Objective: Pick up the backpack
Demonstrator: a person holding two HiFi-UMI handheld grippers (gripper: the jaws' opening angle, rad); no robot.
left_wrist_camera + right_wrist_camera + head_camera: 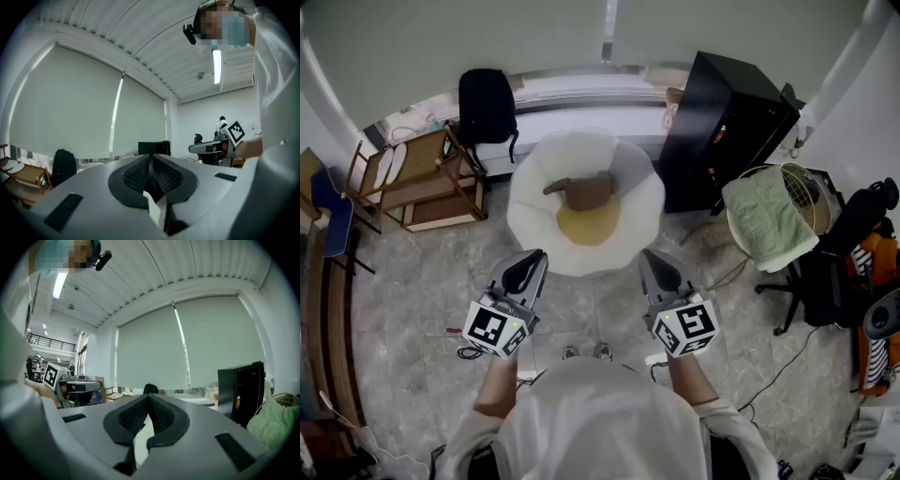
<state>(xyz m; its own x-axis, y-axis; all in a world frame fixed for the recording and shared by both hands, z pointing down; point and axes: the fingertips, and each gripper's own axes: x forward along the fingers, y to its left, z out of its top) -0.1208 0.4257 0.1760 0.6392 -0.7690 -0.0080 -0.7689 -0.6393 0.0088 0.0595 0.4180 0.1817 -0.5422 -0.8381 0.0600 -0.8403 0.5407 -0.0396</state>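
The black backpack (486,105) stands upright against the low window ledge at the far left of the room; it also shows in the left gripper view (63,166) and, just past the jaw tips, in the right gripper view (150,389). My left gripper (532,262) and right gripper (652,262) are held level side by side, well short of the backpack. The left gripper's (151,157) jaws meet with nothing between them. So do the right gripper's (148,397).
A round white chair (534,211) with a brown and a yellow cushion stands between me and the ledge. Left of it is a wooden rack (422,178), right of it a black cabinet (727,127), a green towel (769,216) over a fan, and an office chair (839,267). Cables lie on the floor.
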